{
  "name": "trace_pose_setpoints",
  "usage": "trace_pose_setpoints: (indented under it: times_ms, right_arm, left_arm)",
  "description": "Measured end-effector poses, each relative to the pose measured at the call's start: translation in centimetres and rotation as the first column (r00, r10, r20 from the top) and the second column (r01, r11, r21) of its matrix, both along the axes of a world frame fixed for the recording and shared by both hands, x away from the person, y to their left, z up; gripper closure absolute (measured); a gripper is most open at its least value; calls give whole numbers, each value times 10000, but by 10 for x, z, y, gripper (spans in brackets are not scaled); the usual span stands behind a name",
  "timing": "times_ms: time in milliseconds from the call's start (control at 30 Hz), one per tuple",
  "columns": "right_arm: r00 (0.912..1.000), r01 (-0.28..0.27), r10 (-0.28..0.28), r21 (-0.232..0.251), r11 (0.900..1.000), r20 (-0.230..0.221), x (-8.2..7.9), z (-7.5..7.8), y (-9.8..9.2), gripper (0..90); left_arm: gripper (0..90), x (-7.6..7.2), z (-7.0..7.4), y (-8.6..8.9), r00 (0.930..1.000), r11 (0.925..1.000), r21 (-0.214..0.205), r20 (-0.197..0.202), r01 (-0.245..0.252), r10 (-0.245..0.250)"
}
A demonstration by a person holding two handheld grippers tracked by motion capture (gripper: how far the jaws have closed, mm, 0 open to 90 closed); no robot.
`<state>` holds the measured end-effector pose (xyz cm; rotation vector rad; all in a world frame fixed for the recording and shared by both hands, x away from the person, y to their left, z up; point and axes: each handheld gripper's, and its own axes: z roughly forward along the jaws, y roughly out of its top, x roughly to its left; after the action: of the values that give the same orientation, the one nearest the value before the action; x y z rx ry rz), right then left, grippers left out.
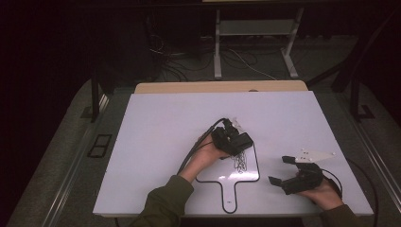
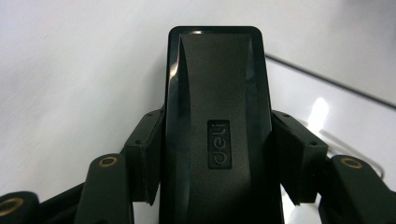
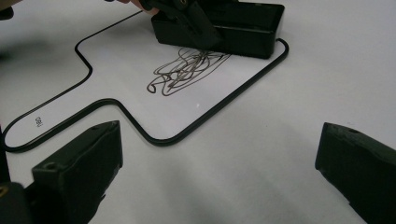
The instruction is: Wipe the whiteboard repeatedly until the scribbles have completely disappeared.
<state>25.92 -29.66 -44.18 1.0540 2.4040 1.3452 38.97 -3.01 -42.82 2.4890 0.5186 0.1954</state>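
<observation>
A: What is held on the left?
B: A black eraser is squeezed between the jaws of the left gripper. It is pressed on the small whiteboard, at the top edge, just above the scribble.
A: And on the right?
B: The right gripper is rested on the table, jaws wide apart, nothing held.

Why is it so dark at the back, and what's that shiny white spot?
High view: light falls on the white table, the room behind stays dim. Left gripper view: glare shines on the small whiteboard beside the black eraser. Right gripper view: near fingers look soft.
</observation>
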Motion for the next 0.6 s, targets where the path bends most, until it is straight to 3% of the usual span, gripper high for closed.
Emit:
trace_pose_setpoints:
  times_ms: [100,167,200,267,333,400,600]
  right_arm:
    - [10000,-5,5,0,10000,2,0,0,0,0]
    - [10000,-3,3,-7,10000,0,0,0,0,0]
    - [10000,-3,3,-3,10000,-8,0,0,0,0]
    - [10000,-20,20,-30,10000,3,0,0,1,0]
    - [10000,-28,28,-29,10000,2,0,0,1,0]
    - [10000,-24,24,-33,10000,2,0,0,1,0]
    - [10000,-27,27,-44,10000,2,0,0,1,0]
  left_arm:
    - [394,1,1,10,9997,9997,140,105,-223,221]
    - [394,1,0,16,9988,9988,55,0,-495,495]
    - [394,3,1,19,9994,9994,99,63,-343,343]
    - [394,0,0,20,9987,9987,-81,-60,-497,497]
    - [394,-2,1,20,9994,9994,102,-32,-340,340]
    - [394,-6,1,17,9993,9994,16,-155,-332,332]
    - [394,-18,1,0,9991,9991,20,-107,417,-417]
